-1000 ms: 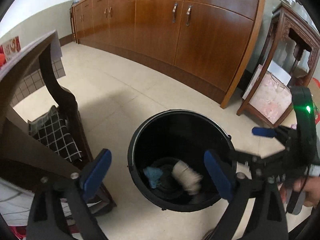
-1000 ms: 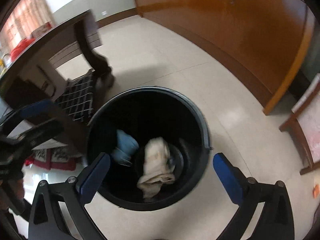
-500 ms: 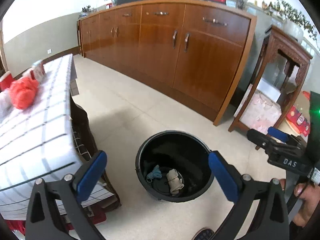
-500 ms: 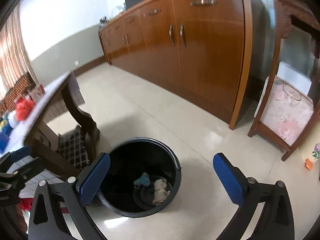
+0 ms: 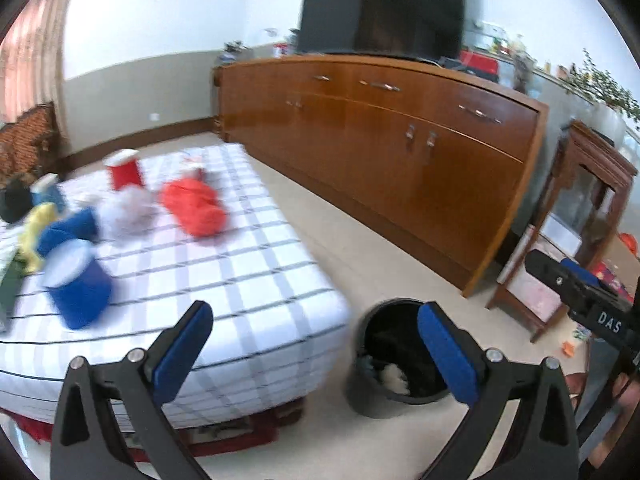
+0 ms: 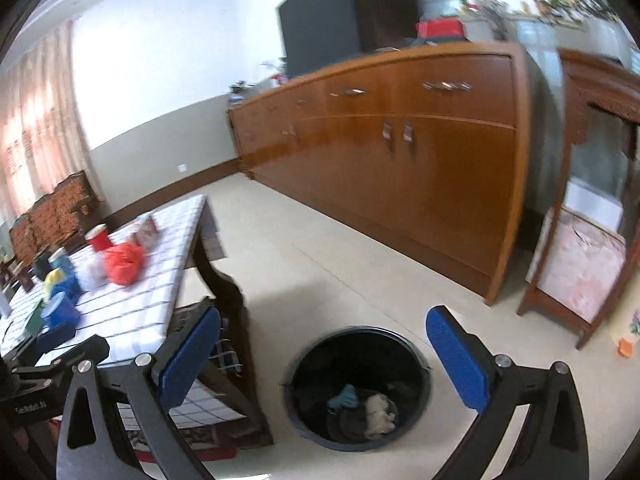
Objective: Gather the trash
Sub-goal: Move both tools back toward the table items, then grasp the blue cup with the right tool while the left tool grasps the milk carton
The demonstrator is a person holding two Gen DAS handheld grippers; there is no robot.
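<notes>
A black trash bin (image 5: 400,364) (image 6: 358,388) stands on the floor beside the checked table (image 5: 248,272) (image 6: 132,300). A white wad (image 6: 380,420) and a blue-green scrap (image 6: 343,396) lie inside it. On the table lie a crumpled red bag (image 5: 194,204) (image 6: 122,266), a white wad (image 5: 124,210), blue and yellow scraps (image 5: 60,228), a blue cup (image 5: 78,284) and a red cup (image 5: 126,172). My left gripper (image 5: 314,346) is open and empty, above the table's near corner. My right gripper (image 6: 324,354) is open and empty, high above the bin.
A long wooden sideboard (image 5: 400,152) (image 6: 400,152) with a dark TV (image 5: 380,8) runs along the far wall. A carved wooden stand (image 5: 576,224) (image 6: 592,216) is at the right. Beige tile floor (image 6: 320,256) lies between table and sideboard.
Both grippers have risen well away from the bin and tilted up. The left one swung left, bringing the tabletop and its trash into view. Both stay open and empty.
</notes>
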